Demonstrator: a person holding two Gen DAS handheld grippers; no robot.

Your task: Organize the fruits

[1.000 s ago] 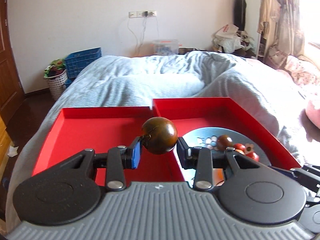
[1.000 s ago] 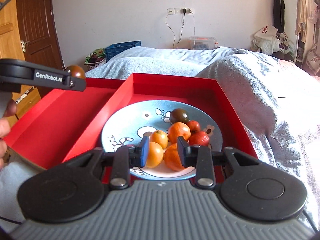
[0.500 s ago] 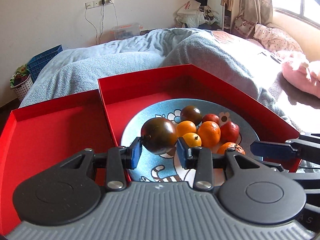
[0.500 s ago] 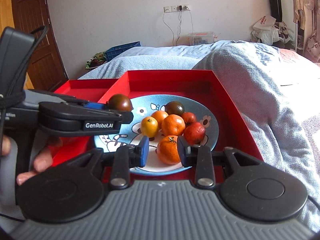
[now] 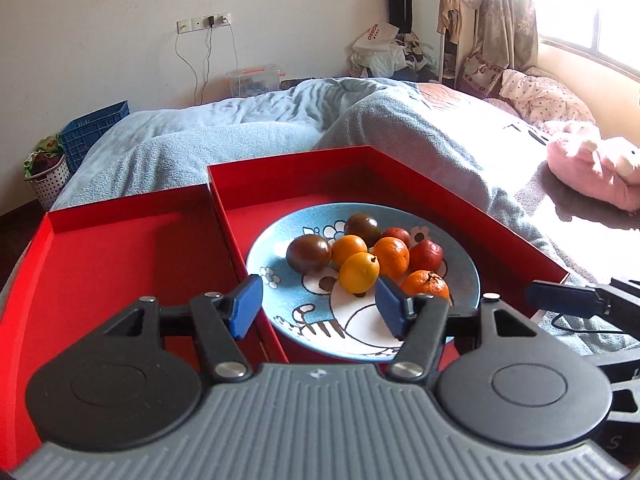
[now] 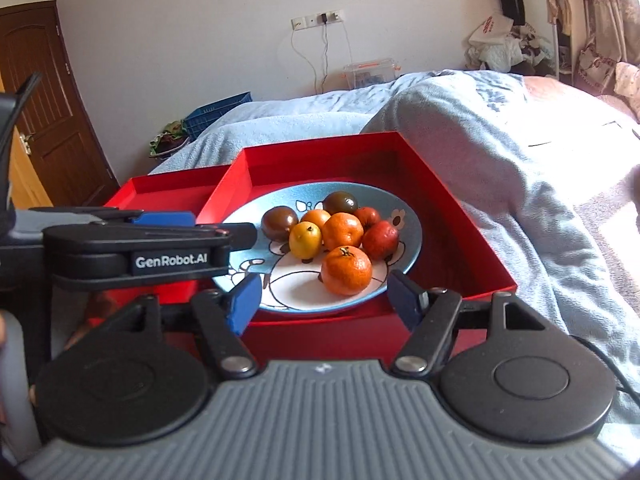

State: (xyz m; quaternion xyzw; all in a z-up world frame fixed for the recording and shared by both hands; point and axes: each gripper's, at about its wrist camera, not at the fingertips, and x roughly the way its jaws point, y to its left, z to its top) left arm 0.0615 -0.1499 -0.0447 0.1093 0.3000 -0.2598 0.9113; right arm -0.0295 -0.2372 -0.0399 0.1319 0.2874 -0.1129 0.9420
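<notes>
Both tools opening over the plate of fruit

Nearest us, the left tool and right tool spread wide, nothing between their jaws. Beyond, the fruits sit clustered on the plate in the right red tray; we should centre on the near mandarin and close gently.

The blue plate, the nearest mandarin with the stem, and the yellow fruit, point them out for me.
Blue plate (image 6: pixel 412 236), right wrist view, on its bare right rim.
Nearest mandarin (image 6: pixel 346 271), right wrist view, on the middle of its peel, below the stem.
Yellow fruit (image 5: pixel 359 272), left wrist view, on the centre of its skin.
</notes>
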